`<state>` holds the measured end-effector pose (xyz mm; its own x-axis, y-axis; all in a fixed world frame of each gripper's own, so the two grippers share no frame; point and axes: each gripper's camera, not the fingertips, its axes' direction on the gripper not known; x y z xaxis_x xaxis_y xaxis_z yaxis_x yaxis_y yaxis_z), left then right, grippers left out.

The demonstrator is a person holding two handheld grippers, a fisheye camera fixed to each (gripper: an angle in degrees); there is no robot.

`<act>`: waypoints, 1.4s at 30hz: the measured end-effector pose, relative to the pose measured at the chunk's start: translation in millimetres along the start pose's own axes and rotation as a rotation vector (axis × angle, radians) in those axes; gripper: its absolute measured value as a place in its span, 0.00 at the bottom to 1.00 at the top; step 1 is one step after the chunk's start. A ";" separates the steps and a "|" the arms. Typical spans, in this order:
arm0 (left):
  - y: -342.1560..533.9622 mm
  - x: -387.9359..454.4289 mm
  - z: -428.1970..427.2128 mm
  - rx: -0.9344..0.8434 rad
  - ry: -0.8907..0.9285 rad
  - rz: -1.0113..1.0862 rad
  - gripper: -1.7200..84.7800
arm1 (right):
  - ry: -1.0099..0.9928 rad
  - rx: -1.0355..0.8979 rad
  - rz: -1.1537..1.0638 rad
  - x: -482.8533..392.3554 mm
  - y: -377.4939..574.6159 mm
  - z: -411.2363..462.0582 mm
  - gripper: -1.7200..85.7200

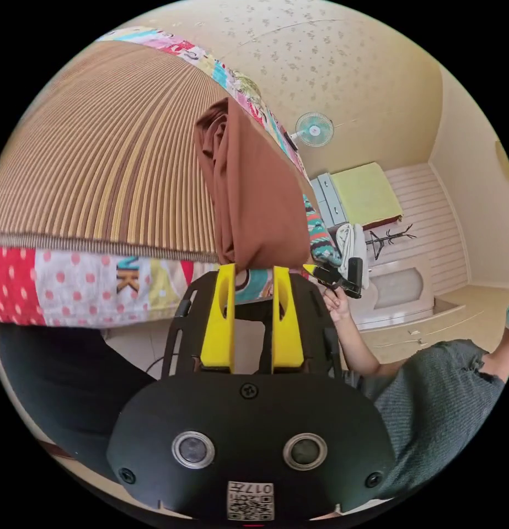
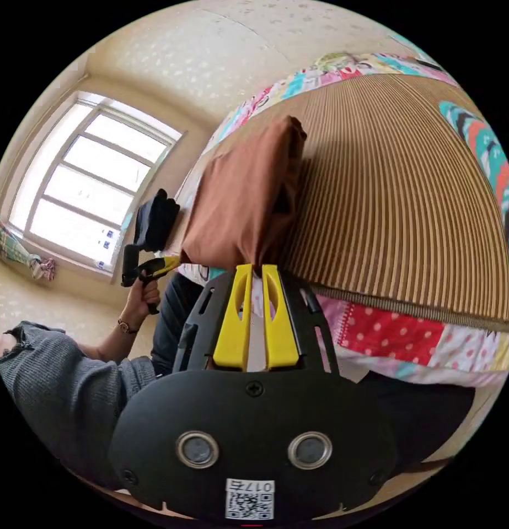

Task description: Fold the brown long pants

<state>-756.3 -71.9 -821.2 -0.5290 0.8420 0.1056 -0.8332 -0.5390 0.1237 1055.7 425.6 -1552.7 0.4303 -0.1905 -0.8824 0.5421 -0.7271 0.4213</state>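
A striped brown mat covers a patchwork quilt; a fan, a coat rack and a window stand beyond

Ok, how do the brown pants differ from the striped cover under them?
The brown pants are plain and folded into a thick bundle; the striped cover is lined and spread flat. The pants are far smaller than the cover. Both are brownish cloth.
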 end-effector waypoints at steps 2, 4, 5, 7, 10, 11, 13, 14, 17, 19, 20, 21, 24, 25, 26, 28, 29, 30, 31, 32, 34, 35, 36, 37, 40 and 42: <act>16.6 -3.9 -7.7 0.042 0.034 -0.021 0.16 | -0.153 0.070 0.148 33.7 24.1 -6.2 0.08; 4.1 -3.8 -19.4 0.101 0.025 -0.022 0.19 | -0.354 0.216 0.215 61.6 34.6 -19.9 0.11; -12.9 -3.5 -26.9 0.146 0.022 -0.015 0.21 | -0.382 0.275 0.226 73.5 30.4 -25.4 0.13; -49.7 -2.6 -32.3 0.187 0.032 0.009 0.22 | -0.311 0.260 0.217 80.7 6.1 -23.4 0.18; -119.4 1.0 -17.2 0.152 -0.011 0.023 0.26 | -0.226 0.155 0.140 76.9 -53.5 3.2 0.23; -142.7 2.5 -6.2 0.136 -0.048 0.014 0.27 | -0.241 0.138 0.123 75.4 -74.6 17.0 0.24; -172.5 3.6 15.6 0.082 -0.054 0.009 0.28 | -0.267 0.096 0.120 73.6 -103.9 39.8 0.25; -186.4 3.0 30.3 0.048 -0.060 -0.009 0.28 | -0.243 0.056 0.103 69.7 -121.2 55.8 0.25; -198.5 6.9 59.4 0.000 -0.107 -0.054 0.26 | -0.192 -0.066 0.092 64.3 -144.6 97.2 0.23; -192.4 9.9 72.9 -0.014 -0.080 -0.059 0.22 | -0.199 -0.114 0.091 62.1 -143.4 115.8 0.21; -185.0 6.9 82.6 -0.024 -0.074 -0.078 0.19 | -0.187 -0.116 0.086 59.8 -138.2 119.8 0.20; -180.1 6.1 82.8 -0.001 -0.074 -0.076 0.18 | -0.207 -0.146 0.089 59.2 -131.9 126.3 0.18; -160.1 -6.8 72.7 0.019 0.015 -0.127 0.12 | -0.271 -0.171 0.098 55.0 -108.4 137.4 0.14; -149.6 -6.1 61.8 0.036 0.061 -0.129 0.10 | -0.278 -0.172 0.088 50.8 -103.3 138.2 0.14; -137.0 1.4 46.5 0.061 0.061 -0.119 0.10 | -0.289 -0.165 0.071 39.0 -92.3 139.3 0.12; -117.6 20.1 15.2 0.091 -0.016 -0.082 0.09 | -0.307 -0.167 0.045 12.5 -77.0 145.2 0.11; -103.9 31.2 -10.9 0.119 -0.056 -0.068 0.09 | -0.325 -0.184 0.006 -11.4 -69.7 152.6 0.10; -96.8 35.6 -25.5 0.139 -0.072 -0.065 0.09 | -0.338 -0.202 -0.040 -38.0 -65.8 161.8 0.10; -83.6 43.2 -56.3 0.183 -0.104 -0.063 0.09 | -0.344 -0.208 -0.061 -51.6 -65.1 167.0 0.10; -71.8 51.4 -91.3 0.234 -0.146 -0.056 0.09 | -0.361 -0.223 -0.100 -79.9 -67.0 179.3 0.09; -58.3 67.4 -151.5 0.318 -0.228 -0.029 0.09 | -0.399 -0.239 -0.164 -127.4 -75.9 201.1 0.09; -52.8 81.3 -196.5 0.379 -0.290 0.009 0.09 | -0.422 -0.248 -0.214 -162.7 -84.6 216.2 0.09; -51.2 88.2 -218.9 0.409 -0.319 0.029 0.09 | -0.453 -0.244 -0.267 -200.1 -95.1 230.6 0.09; -50.2 101.0 -267.9 0.473 -0.371 0.065 0.09 | -0.472 -0.238 -0.292 -219.6 -101.1 237.7 0.09; -63.0 119.0 -389.3 0.599 -0.509 0.108 0.09 | -0.558 -0.185 -0.422 -325.4 -137.5 274.6 0.09; -79.5 121.9 -453.0 0.664 -0.633 0.108 0.10 | -0.610 -0.146 -0.433 -405.4 -170.7 315.2 0.10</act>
<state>-827.5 83.9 -1265.1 -0.2488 0.7227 0.6448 -0.4175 -0.6807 0.6019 561.2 419.1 -1333.0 -0.2944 -0.2694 -0.9169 0.6799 -0.7333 -0.0028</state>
